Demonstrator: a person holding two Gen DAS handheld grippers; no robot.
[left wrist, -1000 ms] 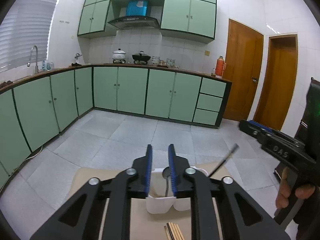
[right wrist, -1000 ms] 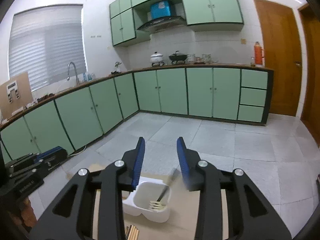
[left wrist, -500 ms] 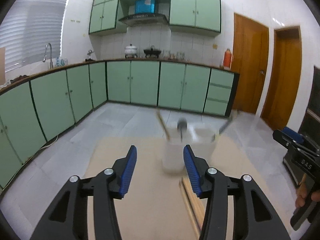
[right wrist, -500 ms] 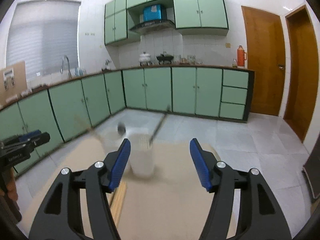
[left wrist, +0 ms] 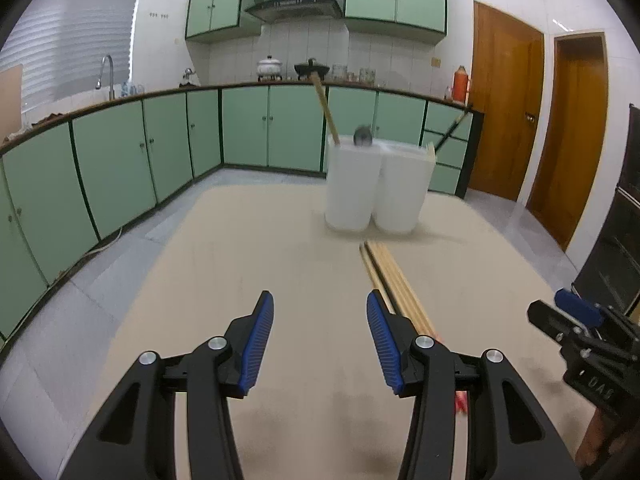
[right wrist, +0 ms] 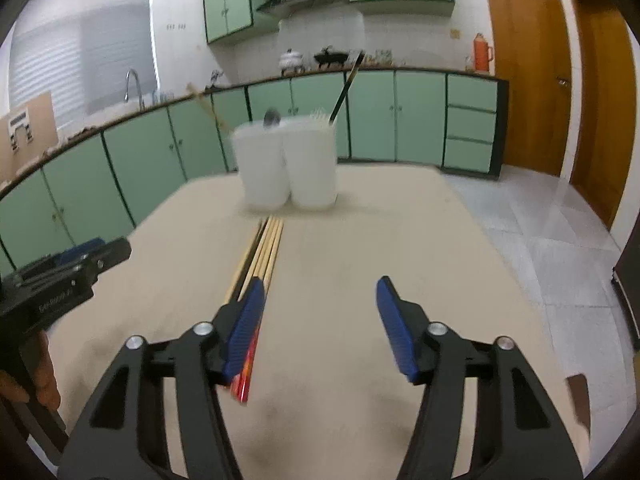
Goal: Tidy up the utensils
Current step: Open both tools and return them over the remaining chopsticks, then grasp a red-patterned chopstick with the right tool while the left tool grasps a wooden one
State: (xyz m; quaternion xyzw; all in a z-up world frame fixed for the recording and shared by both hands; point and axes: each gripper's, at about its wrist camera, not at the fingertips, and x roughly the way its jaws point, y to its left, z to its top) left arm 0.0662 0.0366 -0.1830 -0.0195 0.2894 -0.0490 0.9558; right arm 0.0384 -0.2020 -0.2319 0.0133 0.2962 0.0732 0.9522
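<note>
A white two-compartment utensil holder [left wrist: 376,188] [right wrist: 288,168] stands at the far side of the beige table. A spoon [left wrist: 363,136], a wooden handle [left wrist: 326,108] and a dark-handled utensil [right wrist: 347,88] stick out of it. A bundle of wooden chopsticks [left wrist: 396,284] [right wrist: 264,252] lies on the table in front of the holder. My left gripper [left wrist: 320,340] is open and empty, just left of the chopsticks' near end. My right gripper [right wrist: 320,328] is open and empty, its left finger over the chopsticks' red ends.
The beige table [left wrist: 248,272] [right wrist: 380,232] reaches to the tiled floor on all sides. Green kitchen cabinets [left wrist: 120,160] run along the far and left walls. Wooden doors [left wrist: 504,108] stand at the right. The other gripper shows at each view's edge [left wrist: 588,348] [right wrist: 60,276].
Both grippers have pulled back from above the holder, come down low over the table and opened wide. The holder now stands farther away, and the chopsticks lie close in front.
</note>
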